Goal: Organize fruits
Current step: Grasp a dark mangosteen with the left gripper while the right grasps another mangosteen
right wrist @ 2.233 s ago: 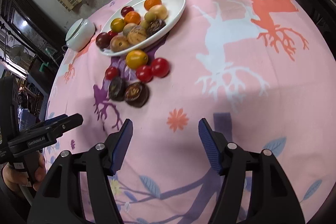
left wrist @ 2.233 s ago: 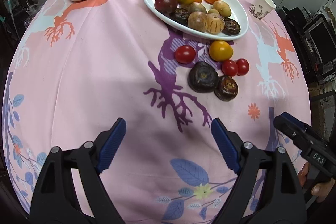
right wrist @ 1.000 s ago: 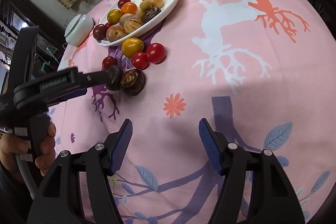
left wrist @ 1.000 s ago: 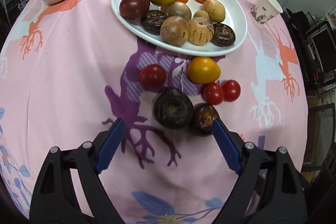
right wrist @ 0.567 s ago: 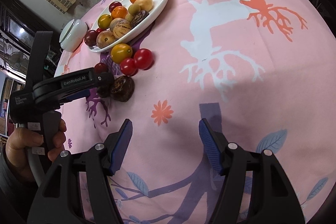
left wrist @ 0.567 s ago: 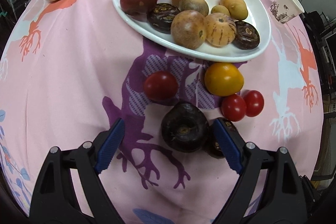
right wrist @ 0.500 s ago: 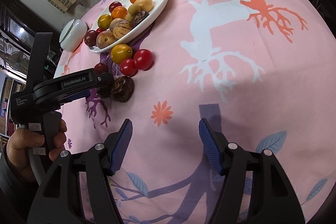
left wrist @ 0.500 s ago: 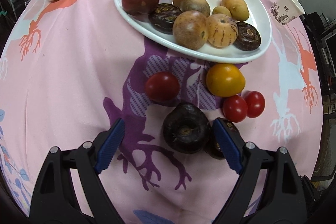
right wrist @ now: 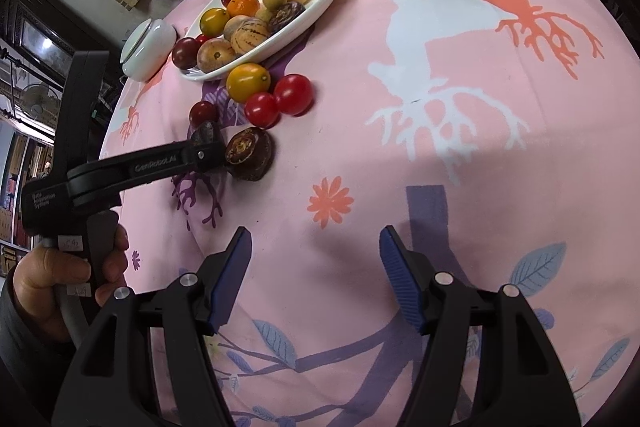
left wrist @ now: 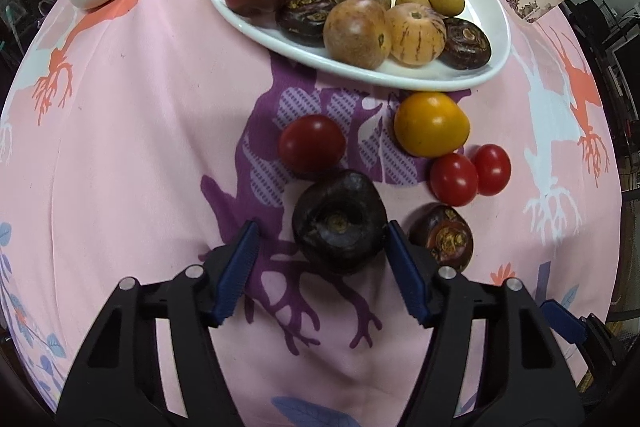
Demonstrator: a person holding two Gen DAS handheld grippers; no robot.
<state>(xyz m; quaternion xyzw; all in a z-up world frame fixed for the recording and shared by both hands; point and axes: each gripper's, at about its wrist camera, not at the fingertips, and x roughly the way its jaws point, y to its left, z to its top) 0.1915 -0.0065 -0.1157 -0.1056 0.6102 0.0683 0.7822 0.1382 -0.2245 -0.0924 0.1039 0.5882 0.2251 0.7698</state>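
Pink-clothed desk (left wrist: 120, 147) is strewn with loose fruit below a full plate (left wrist: 496, 67). Since a second ago, the left tongs (left wrist: 320, 251) have been advanced and narrowed around the dark fruit (left wrist: 340, 223), not yet clamped; the right tongs (right wrist: 316, 279) are held released, empty.

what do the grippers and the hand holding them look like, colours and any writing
Both the left gripper and right gripper are matte black plastic with ribbed blue finger pads and silver rivets. The left one carries white GenRobot.AI lettering. A bare left hand in a dark sleeve grips its handle.
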